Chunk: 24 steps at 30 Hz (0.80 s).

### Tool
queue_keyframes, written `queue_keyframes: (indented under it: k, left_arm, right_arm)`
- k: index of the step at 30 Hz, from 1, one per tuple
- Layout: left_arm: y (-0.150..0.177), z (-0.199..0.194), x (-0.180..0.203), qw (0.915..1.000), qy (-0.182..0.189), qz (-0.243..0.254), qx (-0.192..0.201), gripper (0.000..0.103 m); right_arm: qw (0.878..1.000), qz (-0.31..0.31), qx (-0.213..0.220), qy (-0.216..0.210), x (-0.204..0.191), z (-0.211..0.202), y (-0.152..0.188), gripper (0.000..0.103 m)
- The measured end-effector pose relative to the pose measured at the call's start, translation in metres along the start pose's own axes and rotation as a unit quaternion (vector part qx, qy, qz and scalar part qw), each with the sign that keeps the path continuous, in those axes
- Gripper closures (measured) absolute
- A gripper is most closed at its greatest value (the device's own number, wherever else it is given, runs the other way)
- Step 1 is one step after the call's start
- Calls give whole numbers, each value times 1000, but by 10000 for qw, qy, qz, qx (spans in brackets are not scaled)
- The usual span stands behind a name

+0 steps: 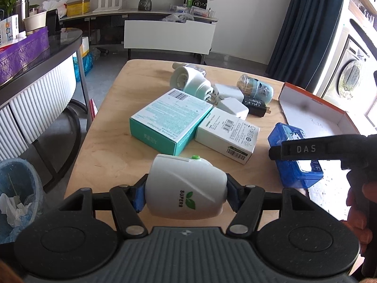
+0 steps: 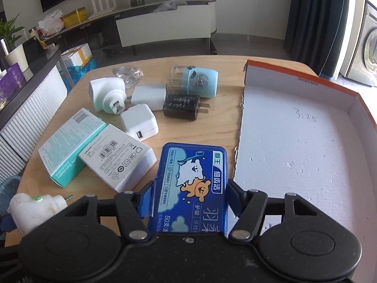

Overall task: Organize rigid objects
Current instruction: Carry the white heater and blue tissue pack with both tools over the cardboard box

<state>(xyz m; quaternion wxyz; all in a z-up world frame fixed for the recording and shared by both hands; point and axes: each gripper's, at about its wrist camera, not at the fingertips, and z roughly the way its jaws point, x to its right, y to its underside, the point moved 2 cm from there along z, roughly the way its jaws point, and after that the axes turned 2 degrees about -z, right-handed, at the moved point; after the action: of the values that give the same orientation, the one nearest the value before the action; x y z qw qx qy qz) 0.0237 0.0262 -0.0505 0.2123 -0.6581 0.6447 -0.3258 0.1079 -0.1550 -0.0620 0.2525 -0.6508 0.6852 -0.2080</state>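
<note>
The left gripper (image 1: 185, 194) is clenched on a white plug-in device (image 1: 186, 188) marked SUPERB, its blue pads pressing both sides, held over the near edge of the wooden table (image 1: 113, 141); the right gripper (image 2: 188, 200) grasps a blue dental-floss box (image 2: 192, 184), its pads against the box's 2 long sides, just left of the open orange-rimmed tray (image 2: 306, 141), which lies on the right side of the table and holds nothing but its white liner; in the left wrist view the same blue box sits near the tray's near-left corner, under a black finger marked DAS; left of it lie a white carton (image 2: 117, 162) and a teal bandage box (image 2: 68, 146), touching side by side; farther off are a white USB charger (image 2: 139, 121), a black charger (image 2: 182, 106), a flat white adapter (image 2: 148, 96), a round white plug (image 2: 107, 95) and a pale blue jar (image 2: 193, 82) on its side.
</note>
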Motion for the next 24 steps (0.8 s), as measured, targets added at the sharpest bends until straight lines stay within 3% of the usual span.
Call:
queue_keyframes:
  k: [8, 24]
  left_arm:
    - [-28, -6, 27, 9996, 205, 99, 135, 39]
    - [-64, 11, 111, 9952, 740, 610, 193, 39]
  right_arm:
    - [9988, -9, 488, -55, 22, -44, -12, 28]
    - [9961, 280, 718, 433, 91, -85, -28, 28]
